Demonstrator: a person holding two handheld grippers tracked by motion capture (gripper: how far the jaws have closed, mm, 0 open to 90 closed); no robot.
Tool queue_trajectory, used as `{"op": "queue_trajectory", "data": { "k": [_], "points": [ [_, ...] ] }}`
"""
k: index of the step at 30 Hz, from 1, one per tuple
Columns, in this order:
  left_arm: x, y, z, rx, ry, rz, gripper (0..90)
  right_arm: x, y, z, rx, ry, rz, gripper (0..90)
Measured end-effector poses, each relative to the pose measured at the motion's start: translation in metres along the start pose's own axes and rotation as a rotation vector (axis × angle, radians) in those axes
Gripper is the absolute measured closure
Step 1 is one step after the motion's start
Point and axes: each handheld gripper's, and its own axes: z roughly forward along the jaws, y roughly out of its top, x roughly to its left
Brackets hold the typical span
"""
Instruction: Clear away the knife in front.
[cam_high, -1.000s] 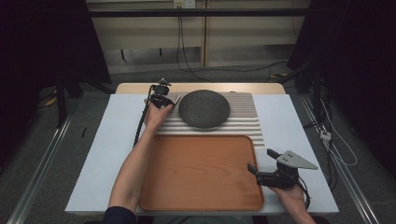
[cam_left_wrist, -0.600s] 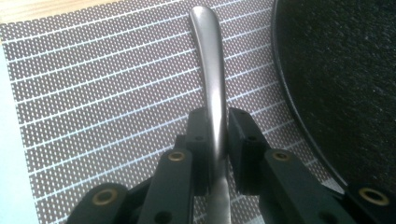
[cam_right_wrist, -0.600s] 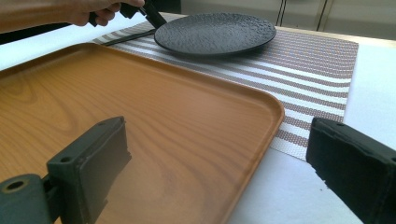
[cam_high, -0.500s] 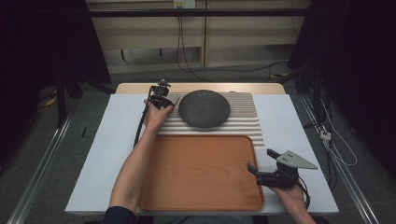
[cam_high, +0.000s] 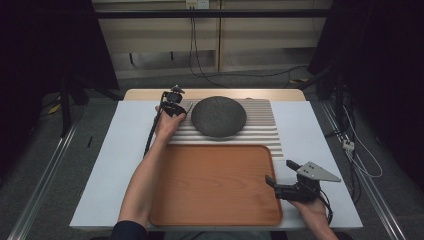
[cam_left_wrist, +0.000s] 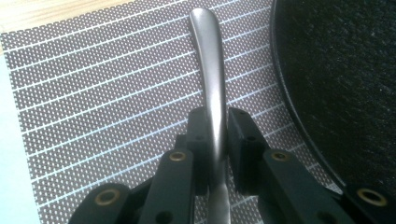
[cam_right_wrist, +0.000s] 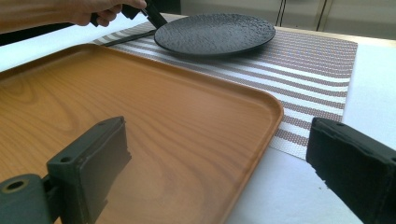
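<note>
While left gripper clamps smooth metal handle beside rough round black plate | right gripper gapes wide, empty, beside wooden tray

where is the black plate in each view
High view: plate at top centre, on the striped mat.
Left gripper view: plate at the right edge.
Right gripper view: plate at top centre, beyond the tray.
Shared landmark: the striped mat under it.
</note>
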Motion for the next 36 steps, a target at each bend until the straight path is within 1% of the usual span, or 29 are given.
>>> {"op": "queue_trajectory", "data": {
  "k": [1,2,6,8,9,12,13,14,15,16,17,20,21,22,23,26,31,32,36],
  "points": [
    [0.0,0.0,0.0,0.0,0.0,0.0,80.2,0.0,0.0,0.0,0.0,0.0,0.0,5.7],
    [0.001,-0.001,0.0,-0.007,-0.01,-0.012,80.3,0.0,0.0,0.0,-0.001,0.0,-0.001,5.7],
    [0.003,-0.001,-0.001,-0.007,-0.01,-0.015,80.3,-0.001,0.0,0.0,0.0,-0.002,0.006,5.7],
    [0.003,-0.001,-0.002,-0.006,-0.01,-0.009,80.3,-0.001,0.0,0.0,0.001,-0.001,0.004,5.7],
    [0.004,-0.001,-0.003,0.001,-0.018,-0.014,80.3,-0.001,0.0,0.001,0.001,-0.002,0.003,5.7],
    [0.004,-0.001,-0.005,-0.002,-0.016,-0.017,80.2,0.0,0.0,0.001,0.002,-0.002,0.002,5.7],
    [0.004,-0.001,-0.008,-0.007,-0.015,-0.008,80.3,0.0,0.0,0.001,0.002,-0.002,0.0,5.7],
    [0.004,-0.001,-0.008,-0.007,-0.015,-0.008,80.2,0.0,0.0,0.001,0.002,-0.002,0.0,5.7],
    [0.003,0.0,-0.012,-0.02,-0.02,-0.011,80.2,0.0,0.0,0.001,0.001,-0.002,-0.001,5.7],
    [0.003,0.001,-0.016,-0.022,-0.019,0.0,80.3,0.0,0.0,0.001,0.0,-0.002,-0.002,5.7],
    [0.003,0.001,-0.016,-0.022,-0.019,0.0,80.3,0.0,0.0,0.001,0.0,-0.001,-0.002,5.7],
    [0.002,0.002,-0.025,-0.025,-0.025,0.009,80.2,0.0,0.0,0.001,0.0,-0.001,-0.002,5.7],
    [0.002,0.001,-0.032,-0.033,-0.031,0.017,80.2,0.0,0.0,0.001,0.0,-0.001,-0.002,5.7],
    [0.002,0.001,-0.032,-0.033,-0.031,0.017,80.2,0.0,0.0,0.001,0.0,-0.001,-0.003,5.7],
    [0.001,0.001,-0.039,-0.042,-0.038,0.026,80.2,0.001,0.0,0.0,0.0,-0.002,-0.002,5.7],
    [-0.002,0.0,-0.049,-0.058,-0.042,0.034,80.2,0.001,0.0,0.0,-0.001,0.0,-0.002,5.7],
    [-0.008,-0.006,-0.064,-0.075,-0.062,0.051,80.2,0.001,0.001,0.0,-0.001,0.002,0.0,5.7],
    [-0.009,-0.008,-0.066,-0.077,-0.072,0.053,80.2,0.001,0.001,0.0,-0.001,0.002,0.0,5.7],
    [-0.013,-0.014,-0.072,-0.084,-0.084,0.062,80.2,0.002,0.001,0.001,-0.001,0.002,-0.004,5.7]
  ]
}}
